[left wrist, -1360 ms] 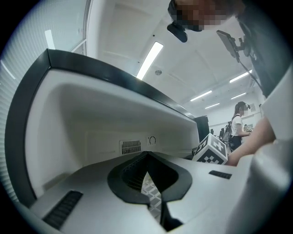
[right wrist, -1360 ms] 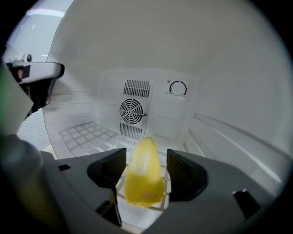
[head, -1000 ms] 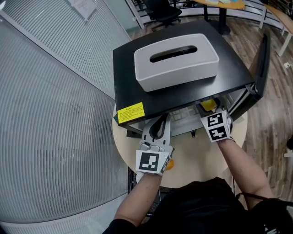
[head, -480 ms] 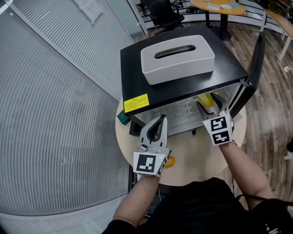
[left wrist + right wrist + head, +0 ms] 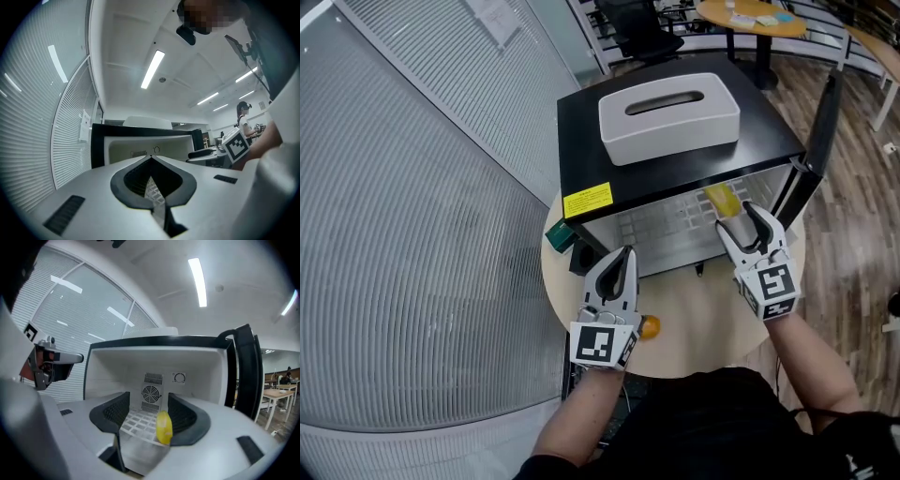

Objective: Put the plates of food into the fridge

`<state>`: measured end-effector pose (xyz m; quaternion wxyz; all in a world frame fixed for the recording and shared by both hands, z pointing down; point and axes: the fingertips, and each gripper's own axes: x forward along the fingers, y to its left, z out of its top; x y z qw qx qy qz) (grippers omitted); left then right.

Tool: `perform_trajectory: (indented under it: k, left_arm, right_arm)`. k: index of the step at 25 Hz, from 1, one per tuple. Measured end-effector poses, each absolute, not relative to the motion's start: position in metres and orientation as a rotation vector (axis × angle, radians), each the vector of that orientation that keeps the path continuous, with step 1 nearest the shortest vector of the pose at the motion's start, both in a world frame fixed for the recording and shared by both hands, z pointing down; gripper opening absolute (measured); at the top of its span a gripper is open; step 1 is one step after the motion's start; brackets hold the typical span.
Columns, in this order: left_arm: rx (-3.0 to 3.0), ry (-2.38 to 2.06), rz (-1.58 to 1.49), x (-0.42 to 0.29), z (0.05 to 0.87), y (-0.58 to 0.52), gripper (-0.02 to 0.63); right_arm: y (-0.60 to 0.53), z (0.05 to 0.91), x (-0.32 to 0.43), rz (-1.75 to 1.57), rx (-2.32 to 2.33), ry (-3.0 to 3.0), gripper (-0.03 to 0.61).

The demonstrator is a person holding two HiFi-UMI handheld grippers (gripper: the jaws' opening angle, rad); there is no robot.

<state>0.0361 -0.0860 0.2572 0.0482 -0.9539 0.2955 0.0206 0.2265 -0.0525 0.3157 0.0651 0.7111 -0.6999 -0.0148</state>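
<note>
- Left gripper (image 5: 624, 255): jaws closed tight on nothing, drawn back from the fridge (image 5: 581, 131) front.
- Yellow label (image 5: 588, 200) at the fridge's top left corner: print too small to read.
- Yellow food (image 5: 720, 199) lies on the fridge's wire shelf.
- Right gripper (image 5: 739, 220): jaws wide and empty, pulled out of the fridge since a second ago; that food looks delivered.

Fridge (image 5: 591, 141) stands on worktop (image 5: 698, 314), door (image 5: 820, 127) open at right. Tissue box (image 5: 668, 117) on top. Food item (image 5: 721, 200) lies on wire shelf (image 5: 661, 225) inside.

orange item (image 5: 650, 327): half behind left gripper (image 5: 625, 251) | green item (image 5: 558, 234): partly behind fridge (image 5: 769, 122) | yellow label (image 5: 588, 200): print unreadable
</note>
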Motion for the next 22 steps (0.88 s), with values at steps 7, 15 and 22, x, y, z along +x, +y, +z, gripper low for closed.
perform_trajectory:
  k: [7, 15, 22]
  left_arm:
    - [-2.914, 0.968, 0.041, 0.020, 0.274, -0.078, 0.005]
    - [-2.904, 0.989, 0.005, 0.017, 0.284, -0.068, 0.005]
    - [-2.875, 1.017, -0.040, 0.014, 0.294, -0.064, 0.005]
  right_arm:
    - [-0.019, 0.331, 0.214, -0.019, 2.085, -2.206, 0.265]
    - [0.008, 0.349, 0.213, 0.009, 2.060, -2.227, 0.265]
    - [0.013, 0.365, 0.207, 0.014, 1.980, -2.258, 0.265]
